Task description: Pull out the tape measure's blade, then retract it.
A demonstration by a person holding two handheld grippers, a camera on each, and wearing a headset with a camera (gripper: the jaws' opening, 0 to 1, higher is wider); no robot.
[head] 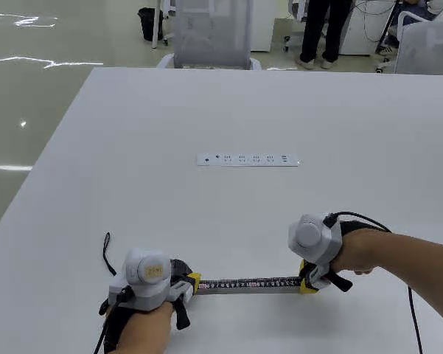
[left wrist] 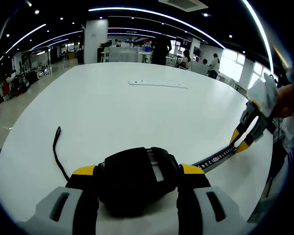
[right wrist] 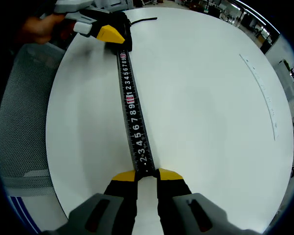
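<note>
Left hand [head: 144, 328], low at the near edge of the table [head: 243, 110], holds the left tool [left wrist: 139, 171] clamped on the tape measure's case [left wrist: 137, 183]; the right forearm [head: 420, 265] reaches in from the right, the right tool [right wrist: 147, 175] pinching the tip of the drawn-out blade [right wrist: 132, 112], which lies flat between them

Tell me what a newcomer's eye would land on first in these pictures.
The numbered blade draws the eye first, stretched flat between the two grippers near the front edge of the white table. The left gripper clamps the black case at one end, and the right gripper pinches the blade's tip at the other. Farther back, a white power strip lies at mid-table.
</note>
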